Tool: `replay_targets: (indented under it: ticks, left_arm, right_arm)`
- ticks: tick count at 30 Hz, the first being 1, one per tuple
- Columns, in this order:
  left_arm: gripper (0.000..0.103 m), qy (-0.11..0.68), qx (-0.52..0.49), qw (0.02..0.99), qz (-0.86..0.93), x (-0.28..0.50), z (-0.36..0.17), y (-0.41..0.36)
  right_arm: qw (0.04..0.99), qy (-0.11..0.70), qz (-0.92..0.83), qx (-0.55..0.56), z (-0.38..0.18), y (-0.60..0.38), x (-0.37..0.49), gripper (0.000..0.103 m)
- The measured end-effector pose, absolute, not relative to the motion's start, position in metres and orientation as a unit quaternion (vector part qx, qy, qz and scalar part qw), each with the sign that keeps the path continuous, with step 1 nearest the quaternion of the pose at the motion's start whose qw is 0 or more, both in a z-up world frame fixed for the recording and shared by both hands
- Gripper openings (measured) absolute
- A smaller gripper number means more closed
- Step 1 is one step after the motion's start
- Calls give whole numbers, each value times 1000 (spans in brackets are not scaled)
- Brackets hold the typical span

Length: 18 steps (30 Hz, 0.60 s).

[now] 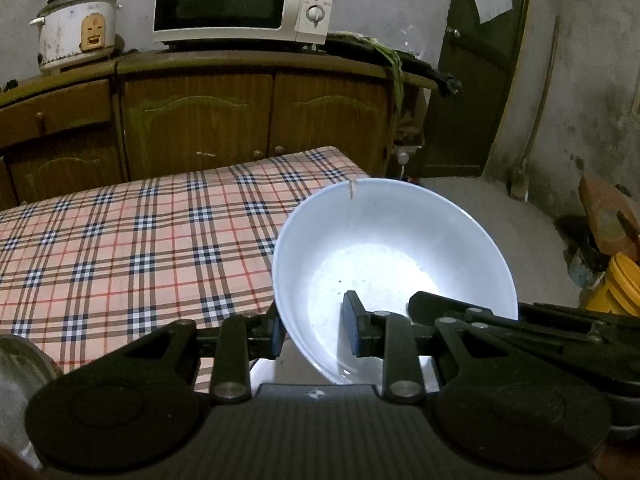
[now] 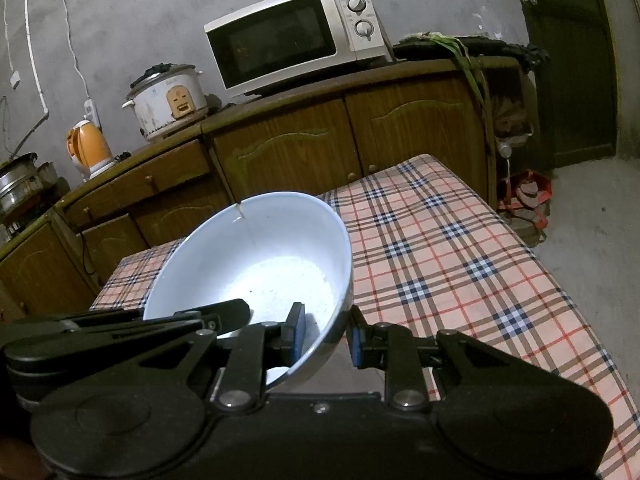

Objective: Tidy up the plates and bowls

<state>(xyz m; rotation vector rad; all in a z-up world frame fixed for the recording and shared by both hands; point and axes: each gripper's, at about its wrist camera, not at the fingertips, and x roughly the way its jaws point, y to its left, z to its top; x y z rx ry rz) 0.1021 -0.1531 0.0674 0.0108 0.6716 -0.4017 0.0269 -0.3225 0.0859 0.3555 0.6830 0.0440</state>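
Left wrist view: both grippers hold one white bowl (image 1: 394,256) above the checked bench (image 1: 120,248), left gripper (image 1: 314,326) jaws clamped on its left rim, right gripper (image 2: 326,336) jaws clamped on its right rim.

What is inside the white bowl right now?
The white bowl holds only dark specks and a rim crack; one finger of each claw reaches inside. The near wall is hidden.

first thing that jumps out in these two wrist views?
The pale blue round bowl, brightly lit inside, held over the near edge of the pink plaid tablecloth, with the left tongs and right tongs each clamped on its rim from opposite sides. Behind it, a white microwave sits on the brown wooden cabinet.
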Motion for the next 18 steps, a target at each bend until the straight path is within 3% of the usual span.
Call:
replay_targets:
  ticks: [18]
  left_arm:
    - [29,355,7,914,-198,104,51,-153]
  right_arm:
    - [917,357,19,178,69,-320,24,29]
